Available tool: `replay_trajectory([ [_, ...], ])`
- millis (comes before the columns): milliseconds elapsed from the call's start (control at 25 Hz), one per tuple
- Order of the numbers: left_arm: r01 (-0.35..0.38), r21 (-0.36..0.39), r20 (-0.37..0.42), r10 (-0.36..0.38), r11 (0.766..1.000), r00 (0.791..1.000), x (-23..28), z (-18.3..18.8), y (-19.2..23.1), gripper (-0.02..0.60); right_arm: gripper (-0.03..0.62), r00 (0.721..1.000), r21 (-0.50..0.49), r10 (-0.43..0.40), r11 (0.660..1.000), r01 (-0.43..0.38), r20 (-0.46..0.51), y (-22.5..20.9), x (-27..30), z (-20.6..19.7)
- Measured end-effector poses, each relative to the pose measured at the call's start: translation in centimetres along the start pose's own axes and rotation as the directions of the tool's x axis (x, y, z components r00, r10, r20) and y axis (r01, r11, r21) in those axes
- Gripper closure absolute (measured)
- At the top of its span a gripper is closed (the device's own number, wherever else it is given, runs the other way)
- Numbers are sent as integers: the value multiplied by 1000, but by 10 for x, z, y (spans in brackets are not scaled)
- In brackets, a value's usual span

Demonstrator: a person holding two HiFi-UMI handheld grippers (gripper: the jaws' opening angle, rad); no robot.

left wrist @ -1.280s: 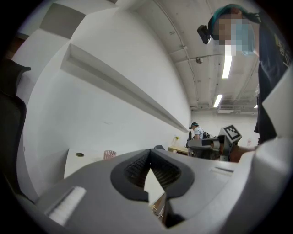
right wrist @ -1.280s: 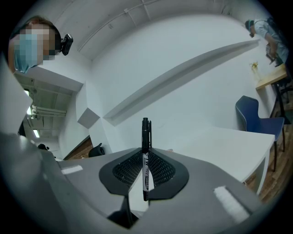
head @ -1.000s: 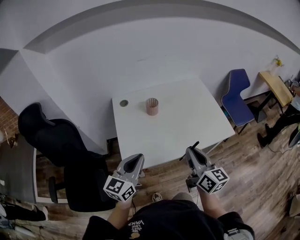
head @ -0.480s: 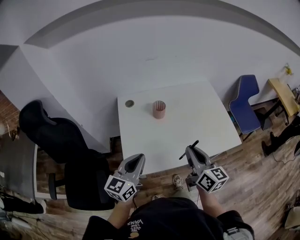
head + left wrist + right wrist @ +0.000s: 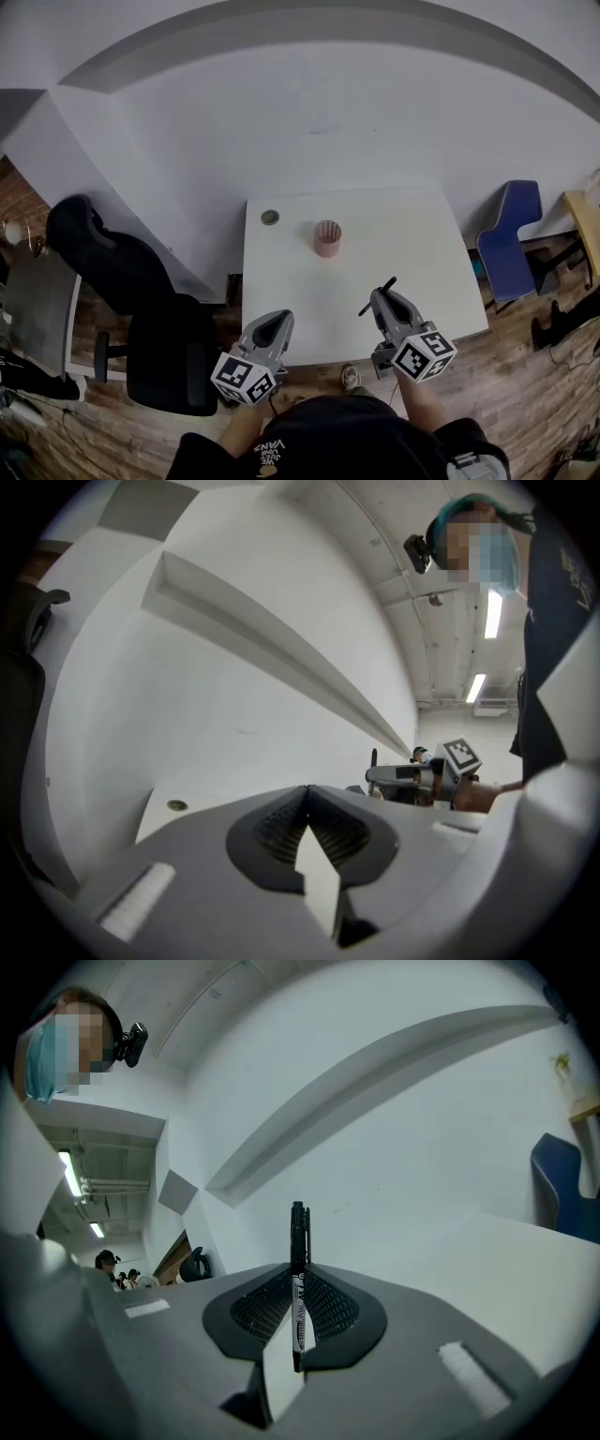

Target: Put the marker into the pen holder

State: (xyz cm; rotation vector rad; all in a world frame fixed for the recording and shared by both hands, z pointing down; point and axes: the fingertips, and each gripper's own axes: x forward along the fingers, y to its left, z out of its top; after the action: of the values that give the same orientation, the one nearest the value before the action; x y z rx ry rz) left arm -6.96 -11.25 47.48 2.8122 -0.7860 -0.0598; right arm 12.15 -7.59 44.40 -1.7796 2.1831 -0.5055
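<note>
Nearest, the left grey two-jaw gripper (image 5: 276, 322) is held level with its ribbed black pads (image 5: 281, 822) pressed together and nothing between them. To its right, the right grey two-jaw gripper (image 5: 379, 299) is closed on a slim black marker with a white printed barrel (image 5: 298, 1241), which stands upright across the pads with its capped end on top. Both grippers are seen at the near edge of a white square table (image 5: 422, 253). Farther across the tabletop, well apart from the marker, a pink ribbed cylindrical pen holder (image 5: 326, 238) stands upright. A small round grey disc (image 5: 270, 217) lies near the far left corner, before a white wall (image 5: 309, 112).
</note>
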Motion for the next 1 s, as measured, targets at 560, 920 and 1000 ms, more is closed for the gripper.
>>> replay_trajectory([
  [560, -242, -22, 27, 243, 970, 970, 44, -7, 12, 529, 554, 979, -14, 178, 984, -180, -98, -58, 75, 24],
  [920, -298, -34, -1, 298, 954, 955, 52, -19, 9, 529, 554, 966, -12, 231, 972, -234, -118, -70, 102, 24],
  [1000, -301, -37, -2, 301, 953, 954, 52, -18, 14, 529, 554, 967, -15, 222, 974, -226, -121, -72, 109, 21],
])
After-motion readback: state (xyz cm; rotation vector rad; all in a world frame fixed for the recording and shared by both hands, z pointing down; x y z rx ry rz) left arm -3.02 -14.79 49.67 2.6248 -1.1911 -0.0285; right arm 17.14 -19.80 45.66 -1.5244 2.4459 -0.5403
